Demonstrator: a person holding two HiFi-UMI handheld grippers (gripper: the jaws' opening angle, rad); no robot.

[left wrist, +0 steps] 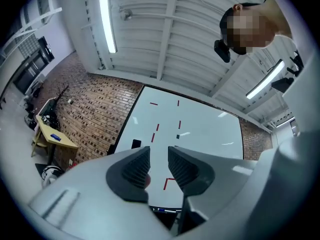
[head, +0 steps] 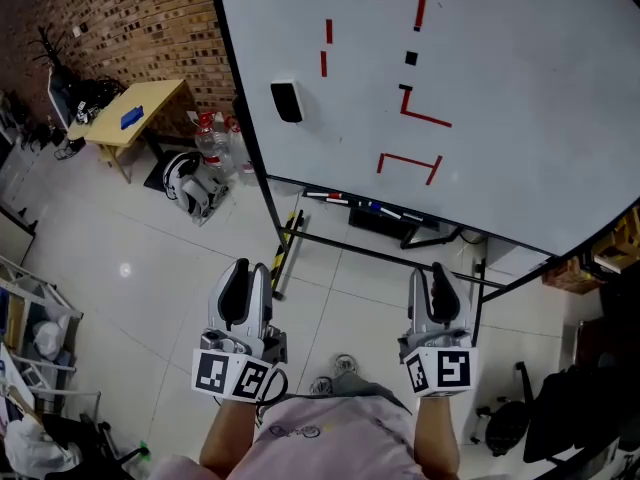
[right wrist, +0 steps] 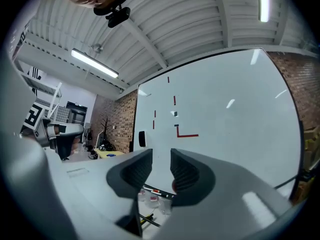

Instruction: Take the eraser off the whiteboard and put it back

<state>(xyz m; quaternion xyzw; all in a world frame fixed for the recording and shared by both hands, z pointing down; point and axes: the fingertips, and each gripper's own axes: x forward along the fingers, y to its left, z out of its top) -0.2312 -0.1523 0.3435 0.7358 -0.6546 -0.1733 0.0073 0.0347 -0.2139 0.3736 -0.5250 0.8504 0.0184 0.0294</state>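
Observation:
A black eraser (head: 286,102) clings to the left part of the whiteboard (head: 520,98), beside red and black marks. It also shows small in the left gripper view (left wrist: 136,144) and in the right gripper view (right wrist: 141,139). Both grippers are held low in front of the person, well short of the board. My left gripper (head: 248,268) (left wrist: 159,156) points toward the board, its jaws a narrow gap apart with nothing between them. My right gripper (head: 430,271) (right wrist: 161,159) stands the same way, narrowly parted and empty.
The board's tray (head: 370,208) holds several markers, and its black frame legs (head: 285,248) reach the tiled floor. Left of it are water bottles (head: 212,138), a yellow table (head: 140,108) and a brick wall (head: 130,18). Black chairs (head: 560,408) stand at the lower right.

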